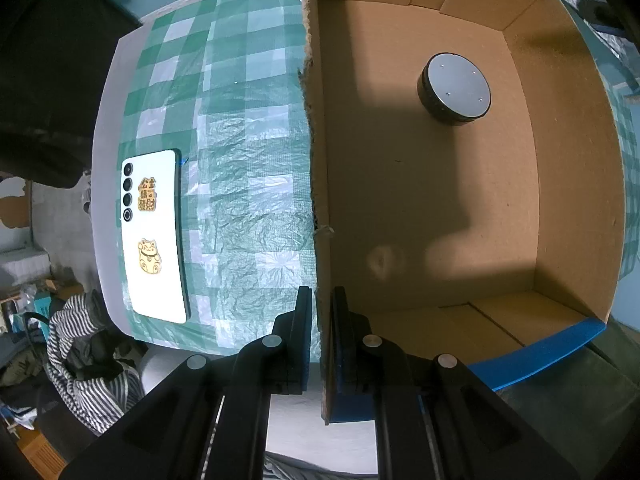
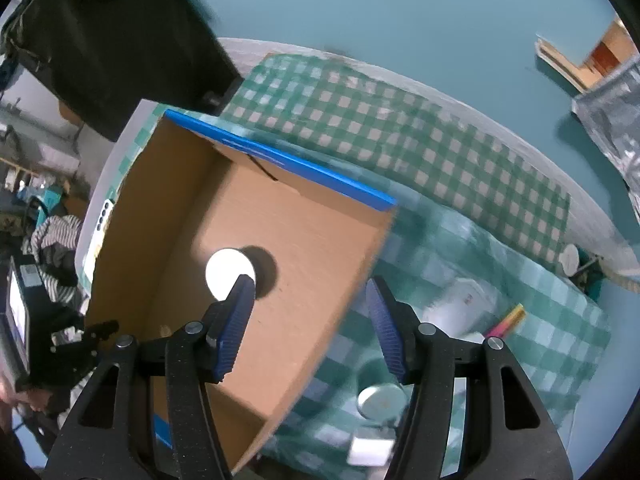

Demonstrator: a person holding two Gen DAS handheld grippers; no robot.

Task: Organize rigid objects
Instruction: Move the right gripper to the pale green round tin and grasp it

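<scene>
The green-checked tablecloth point(image 1: 240, 128) covered the table and carried everything noted below; all positions were taken from the cardboard box point(image 1: 440, 200) standing on it.

The box was open-topped with blue tape along two rim edges; its near side wall was torn and ragged along the top.

The left gripper point(image 1: 320, 320) was clamped on that wall — one finger outside, one inside, pads pressed against the cardboard.

The right gripper point(image 2: 312, 320) was held above the box's opposite corner; its jaws stood apart with nothing between them.

Outside the box, across the clamped wall, a white phone point(image 1: 156, 236) lay face down near the table edge, well apart from the box; gold stickers showed on its back.

Inside the box, a round black puck with a silver top point(image 1: 454, 88) sat upright on the floor toward the far end, clear of every wall — the only item in the box.

Outside the box on the right gripper's side, a round metal tin point(image 2: 380, 402) and blurred small items lay on the cloth; these could not be identified.
</scene>
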